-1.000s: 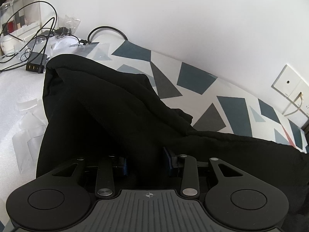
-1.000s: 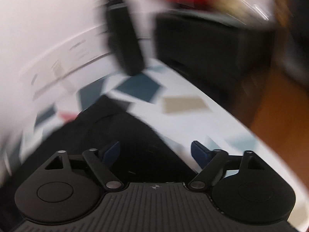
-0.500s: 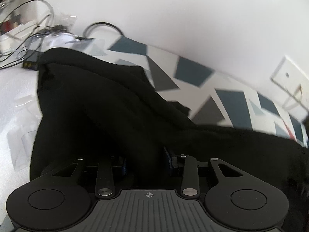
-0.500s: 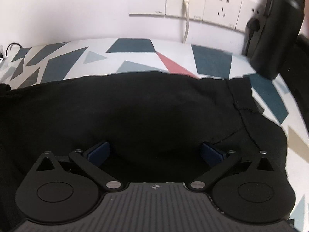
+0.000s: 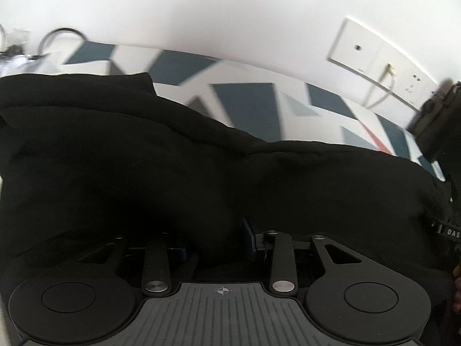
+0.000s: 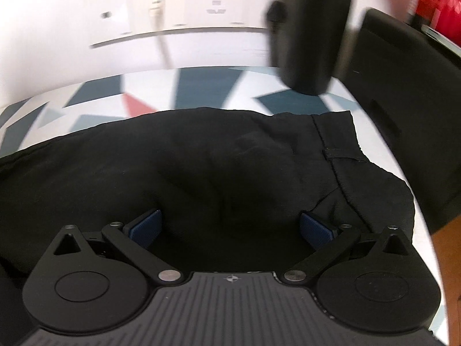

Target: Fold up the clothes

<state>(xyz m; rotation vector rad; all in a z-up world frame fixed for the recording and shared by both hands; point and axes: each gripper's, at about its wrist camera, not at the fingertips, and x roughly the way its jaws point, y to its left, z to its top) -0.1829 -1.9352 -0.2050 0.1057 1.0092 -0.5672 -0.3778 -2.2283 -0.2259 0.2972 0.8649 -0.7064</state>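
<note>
Black trousers (image 6: 219, 170) lying spread on patterned tabletop (image 6: 95, 109). Left gripper (image 5: 214, 240) clamping bunched fold of fabric. Right gripper (image 6: 229, 227) hovering over waistband (image 6: 340, 155) end, jaws spread wide, pinching nothing.

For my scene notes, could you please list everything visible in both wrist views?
black garment: one, black, spread across the table, waistband at right
table cover: one, white with blue, grey and red shapes, under the garment
wall sockets: one row, white, on the wall
black bottle: one, black, standing beyond the garment
cables: some, dark, far left, blurred
left hand-held gripper: one, black, cloth bunched between its pads
right hand-held gripper: one, black, wide open over the garment
</note>
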